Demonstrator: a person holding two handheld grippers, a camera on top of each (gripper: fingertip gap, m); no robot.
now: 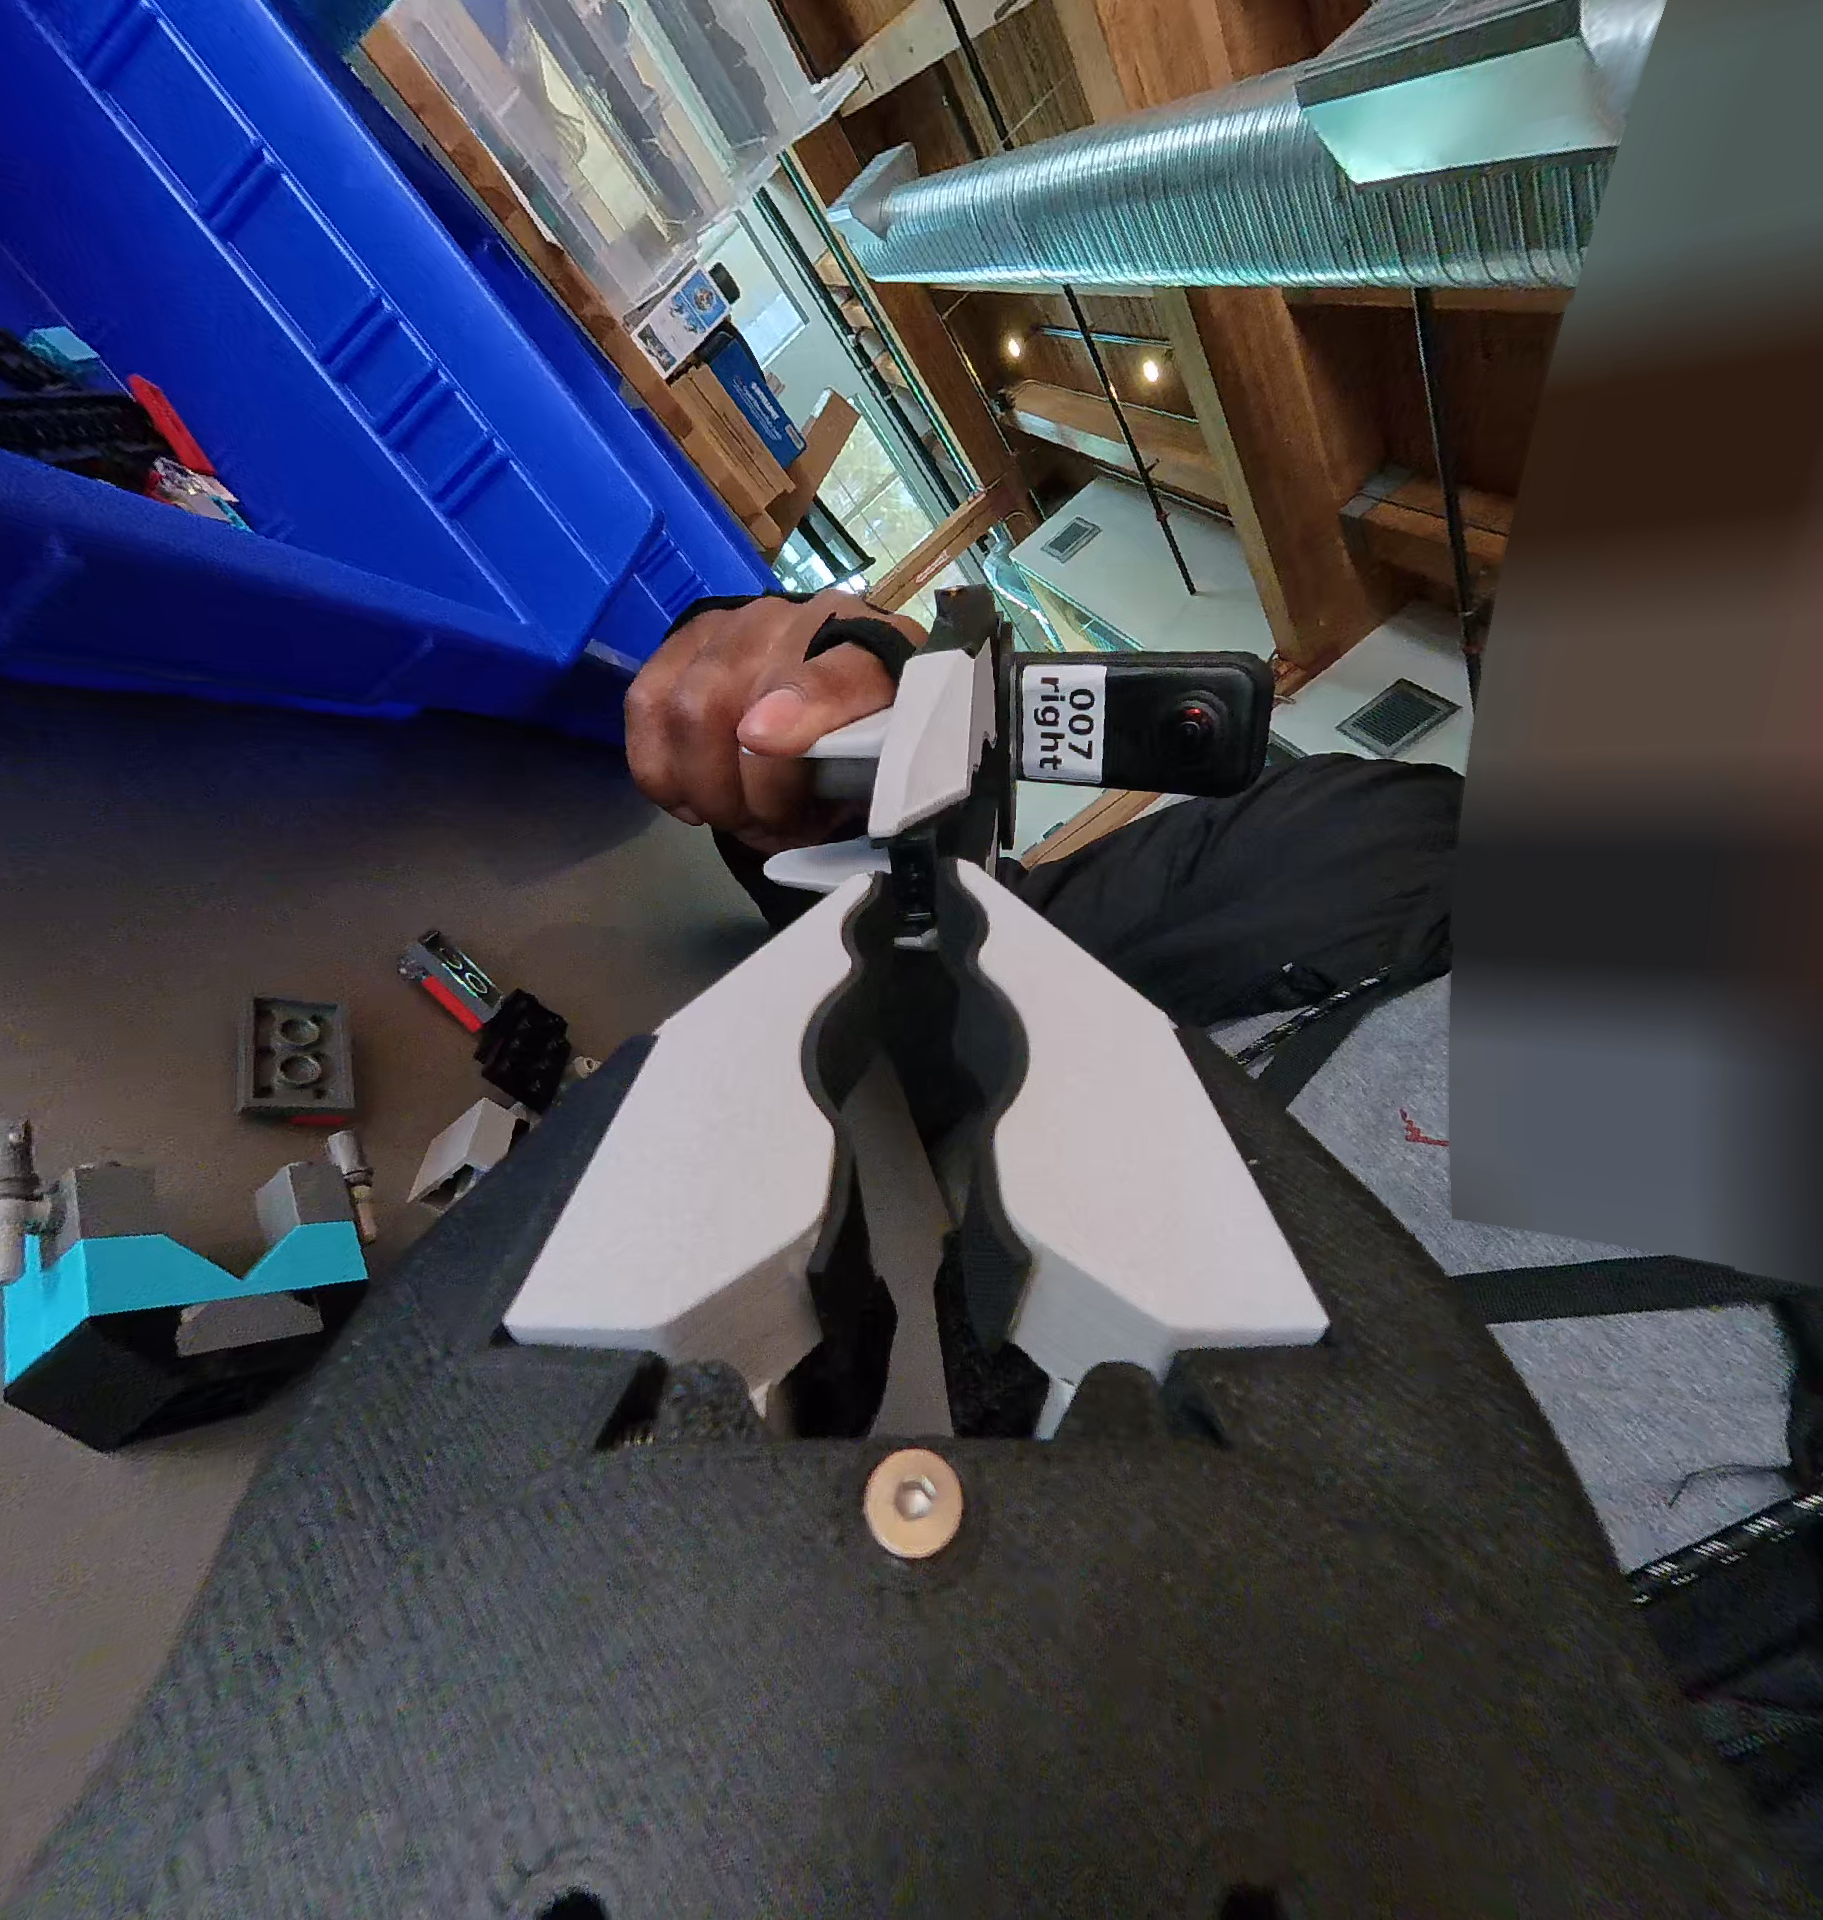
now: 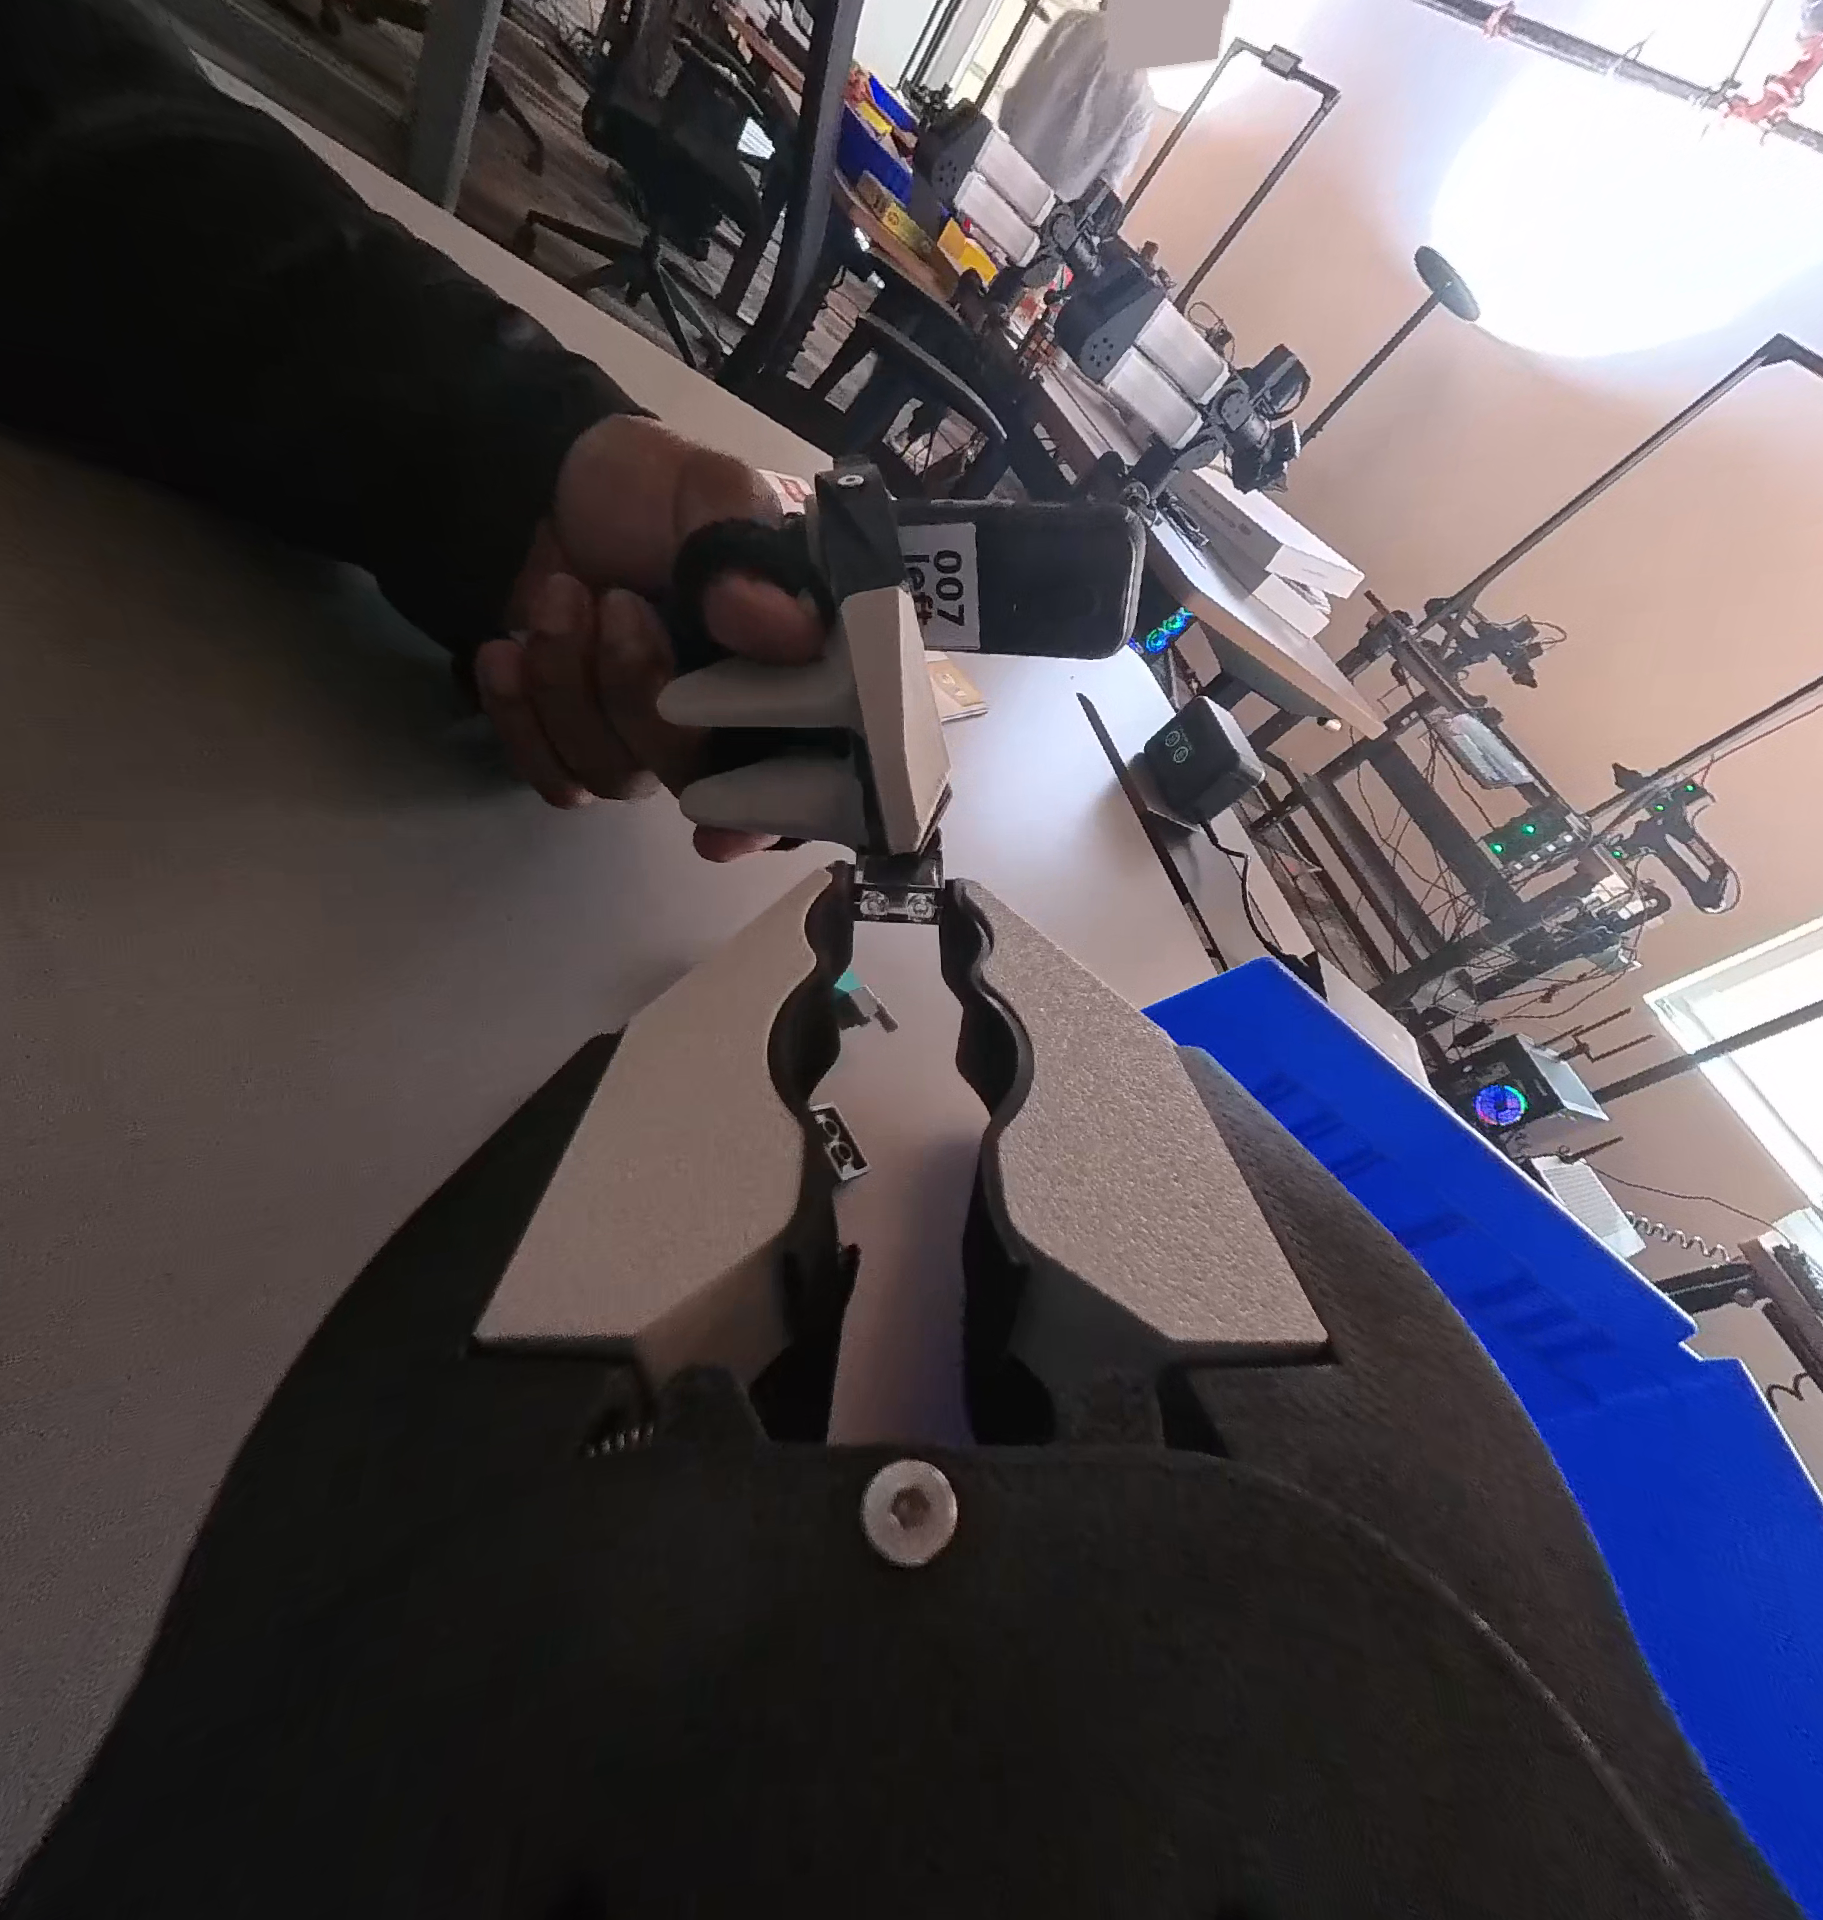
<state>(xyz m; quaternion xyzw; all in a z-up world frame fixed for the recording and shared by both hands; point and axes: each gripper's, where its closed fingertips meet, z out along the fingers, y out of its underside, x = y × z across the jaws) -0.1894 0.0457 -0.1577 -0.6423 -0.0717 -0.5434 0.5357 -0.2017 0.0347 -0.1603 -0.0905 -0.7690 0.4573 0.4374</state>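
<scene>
Left wrist view: left gripper [image 1: 912,914] fingers nipped onto a small black piece [image 1: 912,902], meeting the right gripper [image 2: 899,902] midair, its fingers clamped on a clear brick [image 2: 894,900]. Grey plate [image 1: 294,1058], teal-and-black block [image 1: 174,1299] loose on worktop [image 1: 263,831], blue bin [image 1: 315,364] behind.

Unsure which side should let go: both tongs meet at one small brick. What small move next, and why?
Probably ease the left tongs open slightly: the right tongs pinch the small dark brick by its sides, so it looks securely held there.
</scene>
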